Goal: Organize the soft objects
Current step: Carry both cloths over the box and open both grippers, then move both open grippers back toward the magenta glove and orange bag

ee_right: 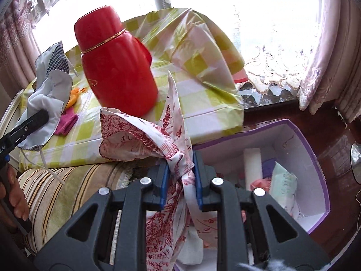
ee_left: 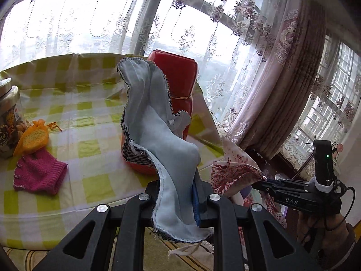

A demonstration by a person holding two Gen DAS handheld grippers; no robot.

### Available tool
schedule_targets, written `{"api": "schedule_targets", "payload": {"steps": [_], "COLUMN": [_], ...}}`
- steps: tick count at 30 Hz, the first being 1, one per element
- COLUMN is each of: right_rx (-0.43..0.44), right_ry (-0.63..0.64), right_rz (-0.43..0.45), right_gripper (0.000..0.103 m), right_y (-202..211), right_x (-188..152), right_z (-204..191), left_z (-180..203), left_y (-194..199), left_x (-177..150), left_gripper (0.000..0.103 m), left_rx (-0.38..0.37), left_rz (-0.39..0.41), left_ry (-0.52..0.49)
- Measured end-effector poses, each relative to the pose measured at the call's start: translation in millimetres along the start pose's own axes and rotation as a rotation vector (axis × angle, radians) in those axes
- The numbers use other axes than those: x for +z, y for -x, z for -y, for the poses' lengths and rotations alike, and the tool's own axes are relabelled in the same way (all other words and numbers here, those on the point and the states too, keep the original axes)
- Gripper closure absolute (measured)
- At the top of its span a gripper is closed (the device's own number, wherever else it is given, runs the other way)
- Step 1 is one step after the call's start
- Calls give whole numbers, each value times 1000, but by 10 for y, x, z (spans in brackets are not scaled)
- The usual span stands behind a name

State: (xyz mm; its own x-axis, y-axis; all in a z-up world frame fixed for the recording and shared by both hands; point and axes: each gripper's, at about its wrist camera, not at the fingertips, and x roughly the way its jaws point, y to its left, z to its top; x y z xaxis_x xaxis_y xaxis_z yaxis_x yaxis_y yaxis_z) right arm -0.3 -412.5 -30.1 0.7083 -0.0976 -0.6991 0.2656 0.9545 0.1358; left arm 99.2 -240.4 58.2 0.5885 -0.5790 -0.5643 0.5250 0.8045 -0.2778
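Observation:
My left gripper (ee_left: 178, 194) is shut on a pale grey cloth with a black-and-white checked edge (ee_left: 155, 122), which stands up in front of the lens; the same cloth (ee_right: 48, 94) shows at the left of the right wrist view. My right gripper (ee_right: 181, 176) is shut on a bunched white cloth with a red print (ee_right: 144, 140), held above the table's edge. That red-print cloth (ee_left: 232, 171) hangs at the right of the left wrist view, in the right gripper (ee_left: 261, 181). A pink knitted piece (ee_left: 38, 174) and an orange mesh pouch (ee_left: 33, 137) lie on the checked tablecloth (ee_left: 90, 117).
A tall red flask (ee_right: 115, 67) stands on the table behind both cloths. A white box with purple trim (ee_right: 300, 155), holding folded soft items, sits on the floor to the right. A jar (ee_left: 9, 117) stands at the table's left. A striped cushion (ee_right: 67, 192) lies below the table edge.

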Motion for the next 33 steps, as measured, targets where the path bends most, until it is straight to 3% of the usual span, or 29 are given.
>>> {"api": "schedule_targets", "payload": {"steps": [17,19,21,23,25,33], "right_rx": [-108,-115,-124,-129,-131,-112], "right_ry": [-145,-156,-171,-181,-181,-166], "right_rz": [101,102,99,102,104,100], "right_gripper": [78,77,66,53,46,46], "right_y": [372,380,376,384,397,411], "right_x": [31,30,23,7,-5,7], "right_z": [729,771,814,850,864,805], "left_z": [1167,1273,1354,1388,1349,1190], "left_y": [-303,-354,-433,-498,-531,-489], "left_x": [7,24,20,15,-8,1], "left_gripper": [81,74,44,34,34,34], "left_rx": [-126,-155,-168,-159,-154,-132], "left_rz": [-10,-16,-41,-47,-62,-68], "left_ry": [-257,-276,-294,-300,-301,-261]}}
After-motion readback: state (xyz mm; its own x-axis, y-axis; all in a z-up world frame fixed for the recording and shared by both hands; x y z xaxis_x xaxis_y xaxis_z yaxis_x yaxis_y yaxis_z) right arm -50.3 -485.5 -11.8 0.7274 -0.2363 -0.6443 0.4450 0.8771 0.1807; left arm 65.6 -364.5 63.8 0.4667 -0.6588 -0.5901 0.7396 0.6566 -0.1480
